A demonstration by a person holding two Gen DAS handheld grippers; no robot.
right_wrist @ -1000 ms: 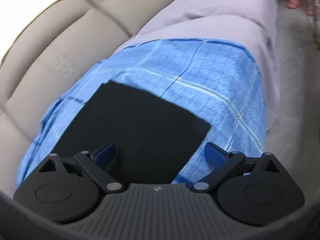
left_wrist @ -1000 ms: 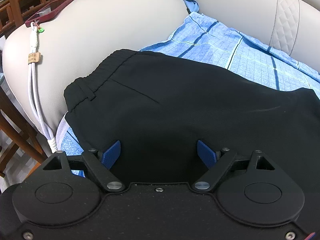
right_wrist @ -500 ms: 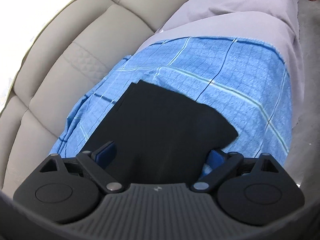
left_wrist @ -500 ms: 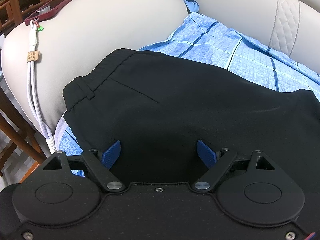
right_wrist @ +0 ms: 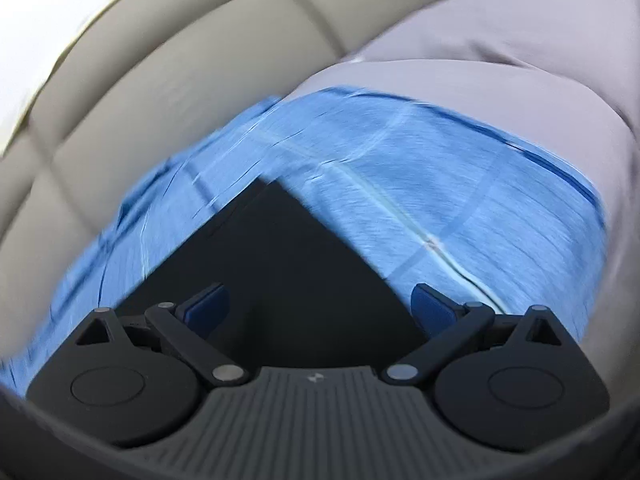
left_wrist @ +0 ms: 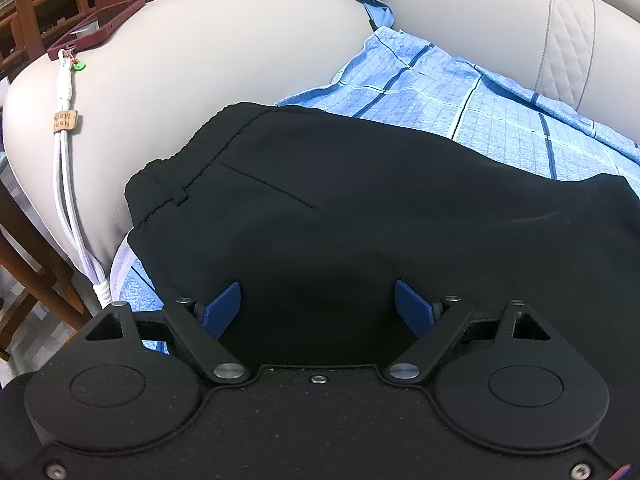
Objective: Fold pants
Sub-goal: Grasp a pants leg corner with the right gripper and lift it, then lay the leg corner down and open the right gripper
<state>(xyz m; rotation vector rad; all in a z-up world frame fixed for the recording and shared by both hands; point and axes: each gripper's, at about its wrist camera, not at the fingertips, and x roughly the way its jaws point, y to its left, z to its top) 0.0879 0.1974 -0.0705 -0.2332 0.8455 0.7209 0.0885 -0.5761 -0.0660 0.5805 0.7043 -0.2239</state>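
Motion-blurred blanket (right_wrist: pixel 460 184), right-wrist view

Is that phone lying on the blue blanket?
No, the phone lies on the sofa's armrest, apart from the blanket.

The left tongs (left_wrist: pixel 317 308) have a black, grainy body with two round discs, black link arms on silver pivot pins, small screws at the corners, and flat blue pads (left_wrist: pixel 223 309). The right tongs (right_wrist: pixel 319 308) look the same, but the middle part is grey and ribbed with a small light mark.
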